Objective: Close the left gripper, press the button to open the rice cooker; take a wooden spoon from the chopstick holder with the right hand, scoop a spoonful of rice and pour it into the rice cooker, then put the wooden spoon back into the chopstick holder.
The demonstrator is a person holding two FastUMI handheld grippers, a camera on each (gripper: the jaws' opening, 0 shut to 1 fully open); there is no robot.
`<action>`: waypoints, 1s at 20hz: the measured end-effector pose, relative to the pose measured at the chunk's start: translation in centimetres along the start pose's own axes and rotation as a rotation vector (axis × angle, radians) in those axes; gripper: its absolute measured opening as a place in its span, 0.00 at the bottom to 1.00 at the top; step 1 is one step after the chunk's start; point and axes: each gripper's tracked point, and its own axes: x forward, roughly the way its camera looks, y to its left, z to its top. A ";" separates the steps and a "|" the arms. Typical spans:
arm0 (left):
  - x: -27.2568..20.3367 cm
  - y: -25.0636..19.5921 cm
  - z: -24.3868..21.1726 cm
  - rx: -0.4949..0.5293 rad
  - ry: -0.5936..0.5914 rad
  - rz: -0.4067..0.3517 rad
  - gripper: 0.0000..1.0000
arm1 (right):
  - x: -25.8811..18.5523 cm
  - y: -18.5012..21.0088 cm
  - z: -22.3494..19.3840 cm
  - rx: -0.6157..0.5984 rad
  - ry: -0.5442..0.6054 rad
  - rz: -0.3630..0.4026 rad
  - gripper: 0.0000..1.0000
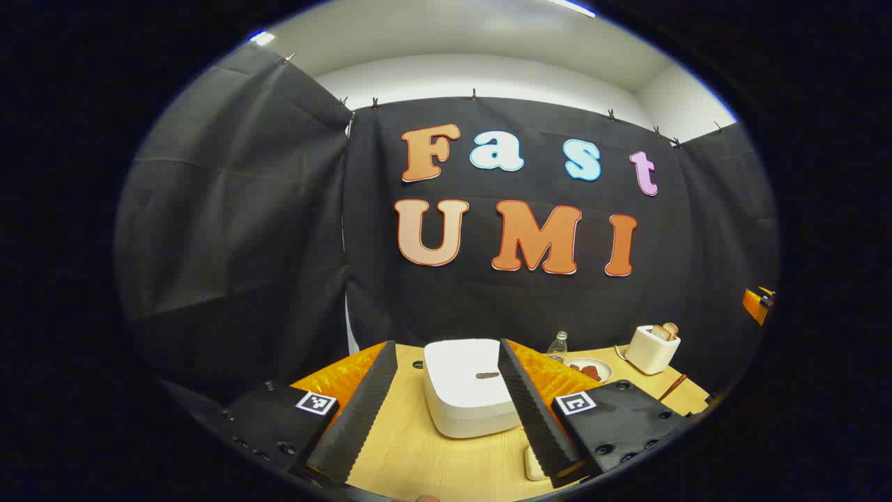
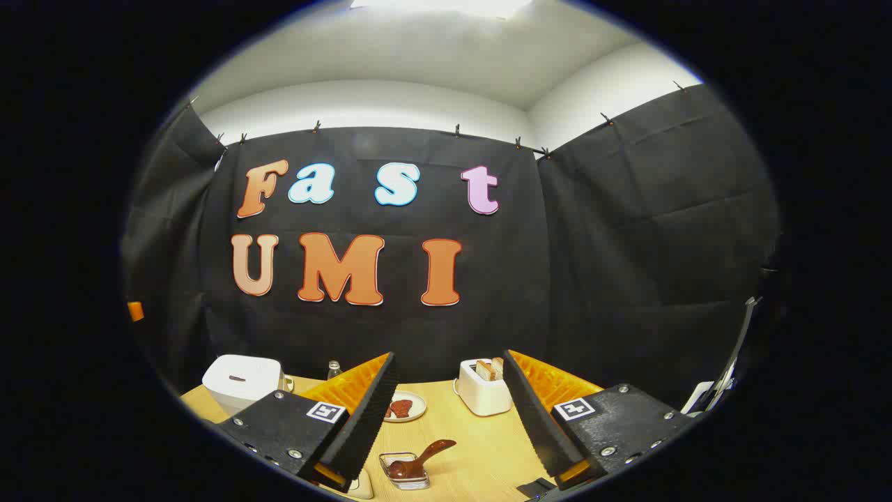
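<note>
Wooden table (image 1: 418, 453) in a black-curtained booth, closed rice cooker (image 1: 467, 387) upon it; left hand-held gripper (image 1: 446, 411) and right hand-held gripper (image 2: 446, 418) both spread wide, grasping nothing

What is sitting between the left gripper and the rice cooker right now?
Nothing visible. The left gripper is open, and the white rice cooker sits framed between its fingers, lid down, with bare wooden table in front of it.

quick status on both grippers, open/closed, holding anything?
Left gripper: open, holding nothing, fingers either side of the closed rice cooker farther ahead.
Right gripper: open, holding nothing, above the table.
</note>
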 end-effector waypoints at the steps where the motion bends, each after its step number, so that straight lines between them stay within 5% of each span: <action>1: -0.1 0.1 -0.2 -0.007 0.003 -0.002 0.99 | 0.0 0.2 0.2 0.004 0.002 0.004 0.93; 20: -1.4 1.4 -0.1 0.010 0.010 0.010 0.99 | -0.7 0.2 0.0 0.024 0.057 0.019 0.93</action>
